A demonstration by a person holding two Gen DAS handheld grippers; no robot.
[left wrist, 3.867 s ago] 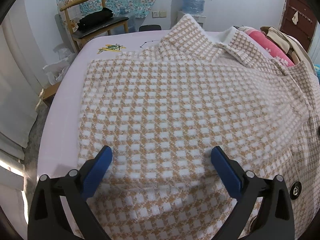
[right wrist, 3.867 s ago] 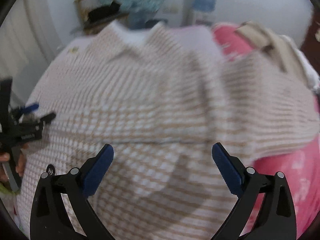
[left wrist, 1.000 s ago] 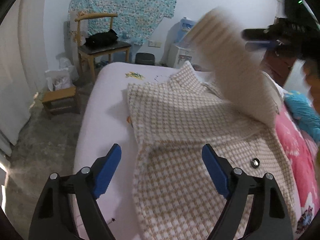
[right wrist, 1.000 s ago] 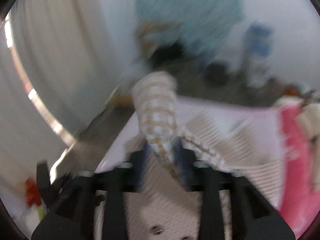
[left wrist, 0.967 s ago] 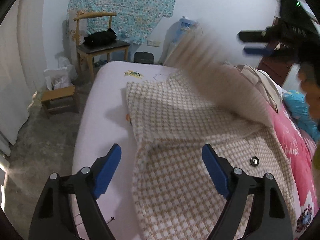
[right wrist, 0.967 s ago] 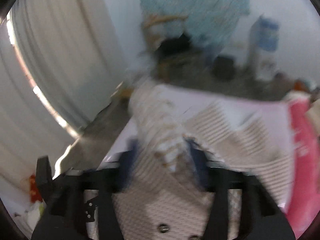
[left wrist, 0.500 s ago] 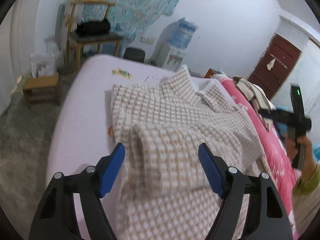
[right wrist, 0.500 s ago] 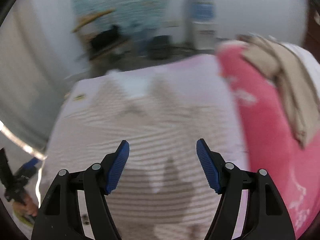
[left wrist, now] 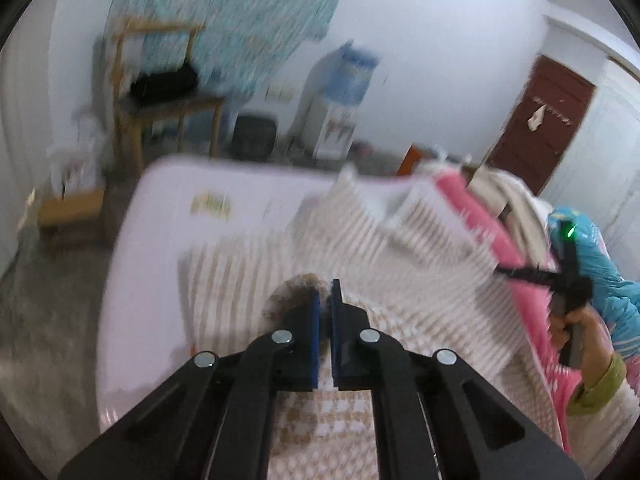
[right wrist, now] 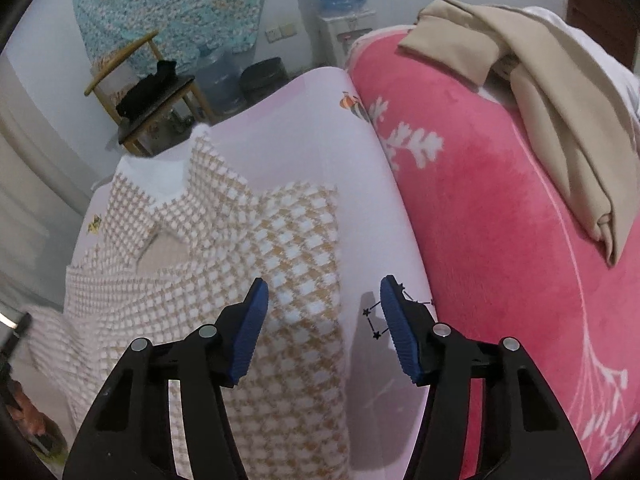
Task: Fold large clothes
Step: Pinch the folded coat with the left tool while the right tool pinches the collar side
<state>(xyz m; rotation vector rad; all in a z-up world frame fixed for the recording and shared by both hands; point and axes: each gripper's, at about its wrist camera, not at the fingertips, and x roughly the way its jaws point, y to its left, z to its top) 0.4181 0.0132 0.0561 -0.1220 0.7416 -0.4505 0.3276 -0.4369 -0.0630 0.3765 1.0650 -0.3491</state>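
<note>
Left wrist view caught your left gripper (left wrist: 325,300) clamped on a fold of the checked coat (left wrist: 248,276), which lay spread over the lilac bed (left wrist: 160,200); motion blur smeared the cloth. Your right gripper (right wrist: 322,312) hovered over the coat's right edge, its blue jaws closing with the edge between them but not yet pinched. A pink blanket (right wrist: 500,200) lay alongside, with a beige garment (right wrist: 552,92) draped on it. Your hand (left wrist: 576,324) gripped the other tool at the frame's right.
</note>
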